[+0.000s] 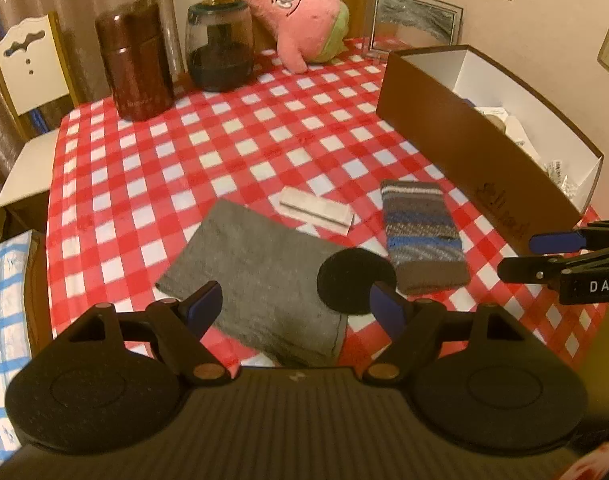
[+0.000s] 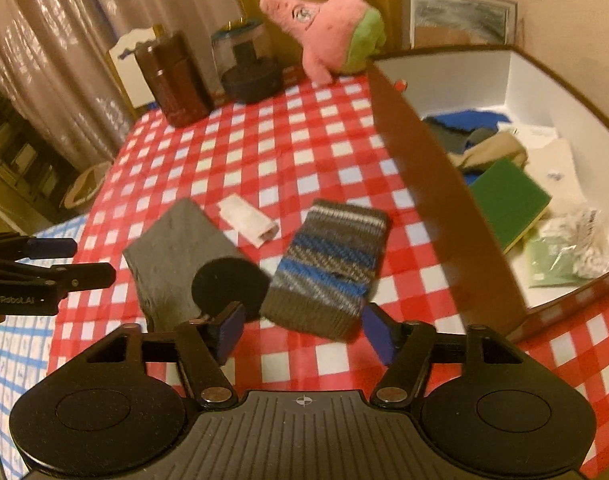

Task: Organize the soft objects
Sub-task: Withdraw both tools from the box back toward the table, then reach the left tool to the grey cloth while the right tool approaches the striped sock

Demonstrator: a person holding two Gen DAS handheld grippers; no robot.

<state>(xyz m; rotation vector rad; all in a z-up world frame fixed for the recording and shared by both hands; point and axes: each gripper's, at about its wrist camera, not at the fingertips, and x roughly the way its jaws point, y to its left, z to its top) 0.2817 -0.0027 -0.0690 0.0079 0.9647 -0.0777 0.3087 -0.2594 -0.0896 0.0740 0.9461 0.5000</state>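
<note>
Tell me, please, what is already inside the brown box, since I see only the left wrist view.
Observer: A green sponge lies in the brown box, about midway along it.
Operator: Thank you. Is any cloth in there too?
Observer: Yes, a blue cloth lies toward the far end.
Operator: Anything at the near end?
Observer: A pale green packet lies there beside a white bundle.

One grey cloth (image 1: 260,280), one striped knit pouch (image 1: 422,236), one black disc (image 1: 354,282), one plush (image 1: 300,20), two jars (image 1: 134,68).
</note>
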